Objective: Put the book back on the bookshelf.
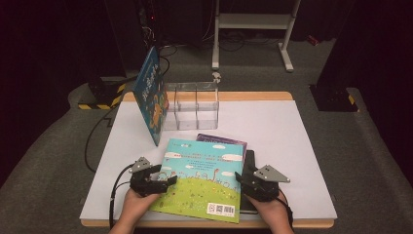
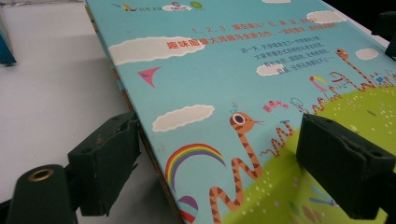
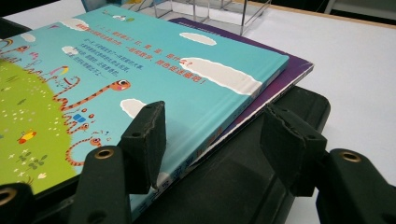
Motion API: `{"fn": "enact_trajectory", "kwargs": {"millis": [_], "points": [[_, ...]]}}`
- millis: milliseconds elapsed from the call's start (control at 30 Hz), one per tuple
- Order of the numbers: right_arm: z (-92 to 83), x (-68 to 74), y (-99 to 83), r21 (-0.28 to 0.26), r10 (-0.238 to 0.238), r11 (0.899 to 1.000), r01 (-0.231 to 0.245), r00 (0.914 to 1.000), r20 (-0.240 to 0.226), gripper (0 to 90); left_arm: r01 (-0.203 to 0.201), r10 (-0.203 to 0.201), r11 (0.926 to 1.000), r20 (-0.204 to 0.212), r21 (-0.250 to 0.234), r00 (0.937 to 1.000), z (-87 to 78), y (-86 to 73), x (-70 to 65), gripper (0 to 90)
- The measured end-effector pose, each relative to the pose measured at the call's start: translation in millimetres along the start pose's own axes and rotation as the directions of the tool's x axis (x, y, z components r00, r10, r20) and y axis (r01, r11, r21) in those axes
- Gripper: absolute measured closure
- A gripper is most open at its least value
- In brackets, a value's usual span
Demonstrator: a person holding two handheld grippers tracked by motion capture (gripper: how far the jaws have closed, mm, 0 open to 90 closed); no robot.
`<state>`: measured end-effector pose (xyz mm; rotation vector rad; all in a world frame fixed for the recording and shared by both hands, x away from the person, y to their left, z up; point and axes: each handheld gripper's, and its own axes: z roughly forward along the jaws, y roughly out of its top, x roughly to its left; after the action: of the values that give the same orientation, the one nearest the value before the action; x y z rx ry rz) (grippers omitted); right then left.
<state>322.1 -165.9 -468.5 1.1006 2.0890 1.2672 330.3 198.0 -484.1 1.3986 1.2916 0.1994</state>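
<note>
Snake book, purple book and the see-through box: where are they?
Snake book [image 1: 202, 178], high view, middle of its cover.
Purple book [image 3: 294, 67], right gripper view, its bare corner under the snake book.
See-through box [image 1: 195, 105], high view, its front wall.

A clear plastic organizer [image 1: 195, 105] stands at the white table's [image 1: 292, 146] far side, with a blue book [image 1: 152, 95] leaning against it.

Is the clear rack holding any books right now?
Empty: the clear rack has bare slots; one blue book leans against its outside.
</note>
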Motion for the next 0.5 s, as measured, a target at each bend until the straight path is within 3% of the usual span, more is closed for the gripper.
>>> {"fn": "enact_trajectory", "kwargs": {"millis": [500], "points": [[-0.2, 2.0, 1.7, -0.001, -0.011, 1.000, 0.011, 0.9997, 0.022, 41.7, -0.001, 0.000, 1.0000, 0.006, 0.010, 1.0000, -0.8, -1.5, -3.4, 14.0]]}}
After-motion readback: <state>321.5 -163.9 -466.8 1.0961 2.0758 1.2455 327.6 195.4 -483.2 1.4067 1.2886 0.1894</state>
